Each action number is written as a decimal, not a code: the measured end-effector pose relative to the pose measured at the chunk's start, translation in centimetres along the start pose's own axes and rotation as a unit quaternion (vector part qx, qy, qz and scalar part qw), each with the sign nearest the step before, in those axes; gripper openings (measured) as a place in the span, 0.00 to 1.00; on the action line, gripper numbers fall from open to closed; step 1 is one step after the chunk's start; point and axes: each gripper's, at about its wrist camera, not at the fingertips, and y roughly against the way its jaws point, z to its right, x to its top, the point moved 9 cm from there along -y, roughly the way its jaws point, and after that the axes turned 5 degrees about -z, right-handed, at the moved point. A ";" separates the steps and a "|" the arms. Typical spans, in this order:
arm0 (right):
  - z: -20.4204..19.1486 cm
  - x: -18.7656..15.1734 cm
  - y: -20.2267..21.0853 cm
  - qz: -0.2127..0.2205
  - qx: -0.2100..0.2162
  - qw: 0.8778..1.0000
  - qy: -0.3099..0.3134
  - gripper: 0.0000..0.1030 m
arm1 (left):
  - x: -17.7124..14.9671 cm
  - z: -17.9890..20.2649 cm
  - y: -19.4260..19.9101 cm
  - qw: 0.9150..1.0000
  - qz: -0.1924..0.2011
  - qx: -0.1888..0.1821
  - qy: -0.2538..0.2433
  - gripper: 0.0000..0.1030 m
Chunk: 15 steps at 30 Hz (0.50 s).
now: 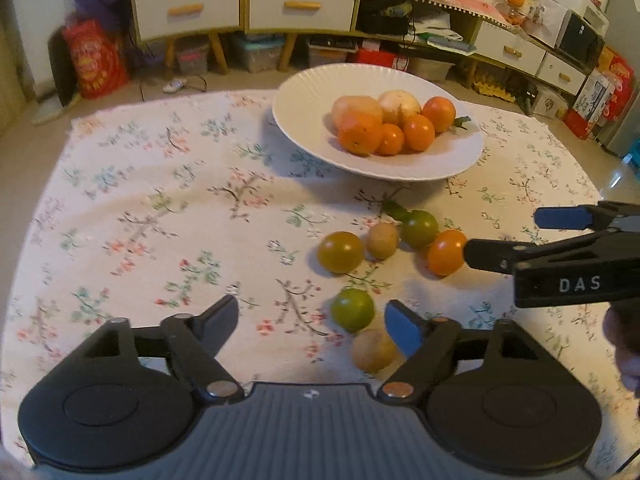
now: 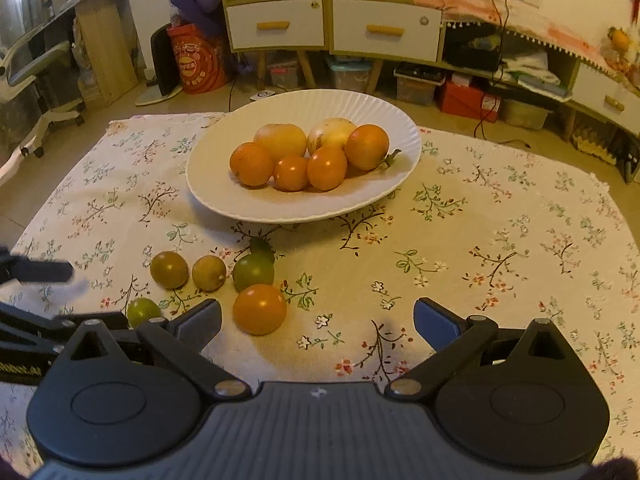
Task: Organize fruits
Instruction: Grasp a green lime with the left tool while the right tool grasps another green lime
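A white plate (image 2: 208,196) sits at the far side of the desk (image 2: 500,280), on a flowery cloth. It holds a pile of orange and pale fruits. Six small fruits lie loose on the cloth, closer to the person than the plate.

The right gripper (image 2: 316,320) has its jaws wide, with nothing in them. The orange fruit (image 2: 260,309) lies just ahead of these jaws and a little to the left side, close to the left finger. It is round, so it has no long side to line up with.

The left gripper (image 1: 312,322) has its jaws partly open and holds nothing. The green fruit (image 1: 352,309) lies ahead of them, over to the right side, next to the blue pad (image 1: 404,330). A brown fruit (image 1: 374,350) lies just under that pad.

Each gripper has its own fruit close by. The right one looks nearer to the orange fruit and the left one to the green fruit. I think each must slide a bit sideways to get its fruit in the middle before it closes.
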 end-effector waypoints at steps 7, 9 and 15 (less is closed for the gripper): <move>0.2 0.6 -1.0 -0.011 0.026 0.999 -0.034 0.95 | 0.2 0.8 -1.3 1.000 -0.021 -0.014 0.018 0.27; 0.1 0.8 -1.3 -0.016 0.032 0.999 -0.038 0.91 | 0.3 1.0 -1.4 0.999 -0.021 -0.016 0.021 0.22; -0.2 1.3 -2.0 -0.018 0.047 0.998 -0.039 0.77 | 0.8 1.7 -1.4 1.000 -0.014 -0.023 0.014 0.00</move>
